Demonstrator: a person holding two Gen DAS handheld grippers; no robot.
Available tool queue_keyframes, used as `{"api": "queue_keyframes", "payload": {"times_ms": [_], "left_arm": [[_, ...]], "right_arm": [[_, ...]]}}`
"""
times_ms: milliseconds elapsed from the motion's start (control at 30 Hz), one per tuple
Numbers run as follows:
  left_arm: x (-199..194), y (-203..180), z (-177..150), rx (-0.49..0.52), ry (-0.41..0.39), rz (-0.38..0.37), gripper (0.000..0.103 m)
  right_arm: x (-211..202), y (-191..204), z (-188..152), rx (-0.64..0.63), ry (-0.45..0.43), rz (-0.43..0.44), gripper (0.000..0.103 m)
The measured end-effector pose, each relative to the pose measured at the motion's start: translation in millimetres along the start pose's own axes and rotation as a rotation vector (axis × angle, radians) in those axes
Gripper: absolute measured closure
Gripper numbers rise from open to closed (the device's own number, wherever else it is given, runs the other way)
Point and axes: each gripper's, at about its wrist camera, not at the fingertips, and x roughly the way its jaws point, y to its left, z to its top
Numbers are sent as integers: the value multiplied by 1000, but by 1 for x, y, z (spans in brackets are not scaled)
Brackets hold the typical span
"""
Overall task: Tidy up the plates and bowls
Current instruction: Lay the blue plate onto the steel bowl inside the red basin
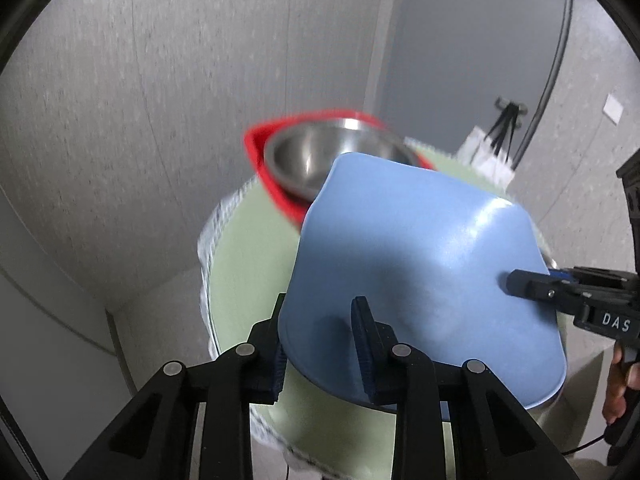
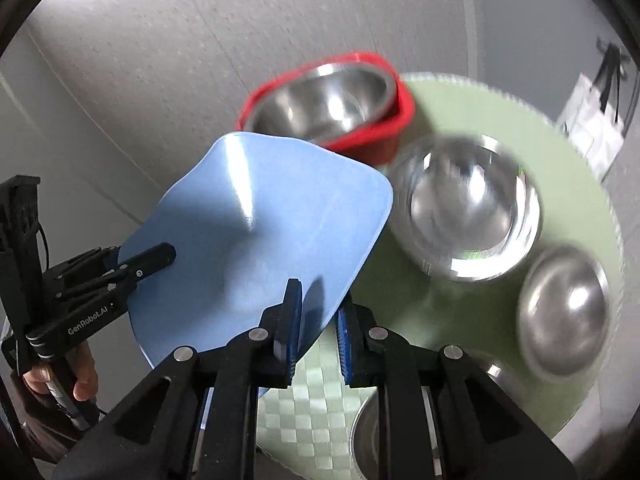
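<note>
**A:** Where is the blue plate?

**B:** The blue plate (image 1: 420, 264) is up in the air above the round table's green cloth (image 1: 244, 256), tilted, with its underside toward both cameras. It is squarish with rounded corners, and light glints off its raised middle.

**A:** What carries it?

**B:** Both grippers. The left gripper (image 1: 320, 344) points steeply downward and has its jaws pinched on the plate's near edge, one finger on each face of the rim. The right gripper (image 2: 318, 332) does the same on the opposite edge: its blue-padded fingers (image 2: 294, 320) are drawn close together with the rim clamped between them.

**A:** And the hands?

**B:** In the right wrist view a hand (image 2: 82, 376) wraps the left tool's handle low at the left. In the left wrist view fingers of the other hand (image 1: 618, 384) curl round the right tool's grip at the far right edge.

**A:** What lies around the plate?

**B:** Behind it a steel bowl (image 2: 320, 100) sits inside a red bowl (image 2: 384, 136) at the table's far edge. Beside the plate on the right, a wide steel bowl (image 2: 464, 208) stands open side up, blurred. Nearer the table's right edge another steel bowl (image 2: 564, 312) lies upside down. A further steel rim (image 2: 368, 432) shows under the right gripper. A white bag (image 2: 592, 136) with dark handles stands on the floor beyond the table.
</note>
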Motion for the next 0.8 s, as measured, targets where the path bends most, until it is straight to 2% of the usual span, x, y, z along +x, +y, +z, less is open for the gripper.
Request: {"api": "queue_keyframes", "payload": {"times_ms": [100, 200, 333, 433, 600, 767, 800], "left_arm": [[-2, 1, 25, 6, -34, 7, 76], [7, 2, 53, 20, -64, 25, 74], [35, 8, 87, 20, -69, 42, 75], [69, 13, 106, 16, -45, 58, 75], [117, 18, 121, 3, 13, 78, 75], [156, 15, 136, 0, 63, 109, 74], [170, 10, 149, -1, 70, 114, 74]], "right_arm": [[-11, -3, 31, -16, -57, -6, 87], [-2, -2, 65, -41, -92, -36, 87], [27, -10, 105, -40, -91, -63, 87], [53, -23, 127, -17, -63, -75, 87], [95, -36, 143, -27, -11, -127, 87], [119, -46, 145, -22, 29, -136, 87], [124, -47, 146, -24, 34, -140, 86]]}}
